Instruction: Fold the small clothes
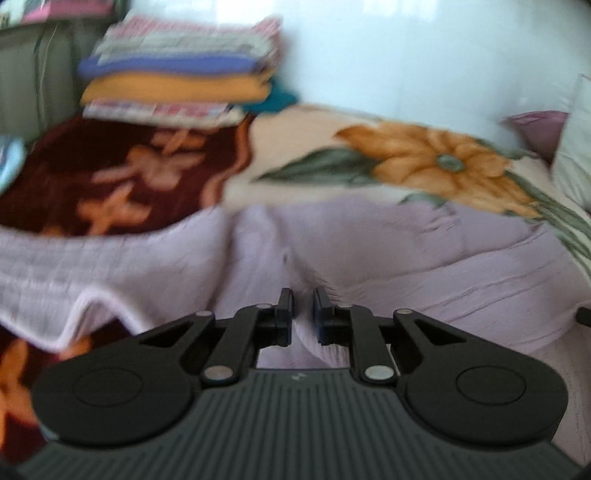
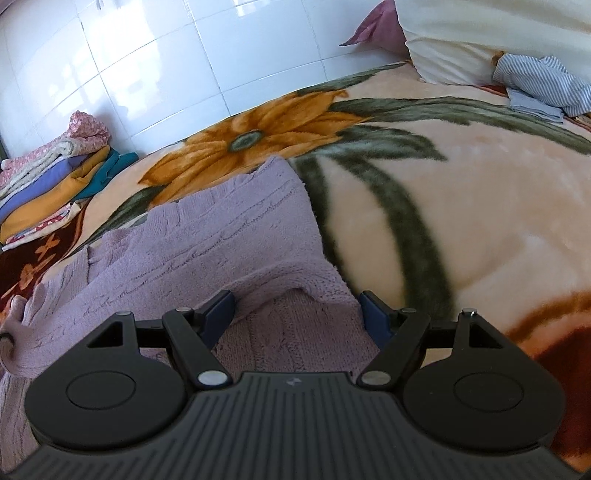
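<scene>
My left claw (image 1: 303, 314) pinched a ridge of the soft, floppy sweater (image 1: 369, 251) just ahead; my right claw (image 2: 297, 314) hung spread over its folded edge, the better hold.

Lilac sweater (image 2: 207, 236) knitted (matt), blanket (image 2: 461, 206) plush, wall tiles (image 2: 147, 55) glossy.

Floral blanket (image 2: 480, 206), white pillow (image 2: 461, 48) (purple cushion (image 2: 376, 26) behind), tiled wall (image 2: 147, 55).
</scene>
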Motion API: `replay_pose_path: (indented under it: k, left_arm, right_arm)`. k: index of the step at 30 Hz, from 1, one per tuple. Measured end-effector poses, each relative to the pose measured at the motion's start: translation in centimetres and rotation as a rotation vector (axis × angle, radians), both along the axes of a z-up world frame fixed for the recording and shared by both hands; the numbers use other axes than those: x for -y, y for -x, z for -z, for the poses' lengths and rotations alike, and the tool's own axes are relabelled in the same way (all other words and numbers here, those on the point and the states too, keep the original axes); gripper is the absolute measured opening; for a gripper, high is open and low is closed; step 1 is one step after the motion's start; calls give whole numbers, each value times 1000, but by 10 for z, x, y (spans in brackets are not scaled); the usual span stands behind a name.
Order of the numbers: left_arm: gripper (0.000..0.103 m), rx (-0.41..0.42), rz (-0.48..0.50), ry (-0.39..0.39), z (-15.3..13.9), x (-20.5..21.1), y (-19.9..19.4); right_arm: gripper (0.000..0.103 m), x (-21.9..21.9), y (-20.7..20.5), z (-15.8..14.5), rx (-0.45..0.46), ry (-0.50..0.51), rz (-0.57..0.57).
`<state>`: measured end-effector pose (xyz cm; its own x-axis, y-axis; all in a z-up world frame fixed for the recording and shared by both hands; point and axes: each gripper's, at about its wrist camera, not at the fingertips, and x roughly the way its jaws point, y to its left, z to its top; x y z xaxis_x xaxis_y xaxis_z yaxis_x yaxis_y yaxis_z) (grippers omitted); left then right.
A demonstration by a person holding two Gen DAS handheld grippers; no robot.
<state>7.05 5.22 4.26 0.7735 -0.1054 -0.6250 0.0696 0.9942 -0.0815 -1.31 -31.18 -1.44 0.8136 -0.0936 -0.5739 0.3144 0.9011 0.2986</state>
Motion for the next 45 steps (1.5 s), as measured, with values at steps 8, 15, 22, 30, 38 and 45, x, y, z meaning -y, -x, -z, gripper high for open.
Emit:
replay_pose_path:
  k: [8, 15, 22, 30, 38, 45]
  left_arm:
    - [32, -35, 26, 133, -1, -26, 6]
    - [44, -37, 37, 147, 0, -27, 2]
    - [44, -14, 19, 168, -2, -28, 2]
    - [44, -72, 36, 161, 11, -25, -13]
    - [16, -22, 78, 84, 19, -7, -11]
    - [15, -27, 62, 86, 19, -5, -15]
  right_arm:
    - [80, -9, -1, -16, -14, 100, -68]
    - [80, -4, -8, -38, 9, 120, -119]
    - [80, 5, -29, -47, 9, 117, -125]
    - [80, 7, -54, -38, -28, 135, -145]
    - [80, 25, -90, -32, -36, 73, -115]
    - [70, 33, -123, -25, -40, 17, -122]
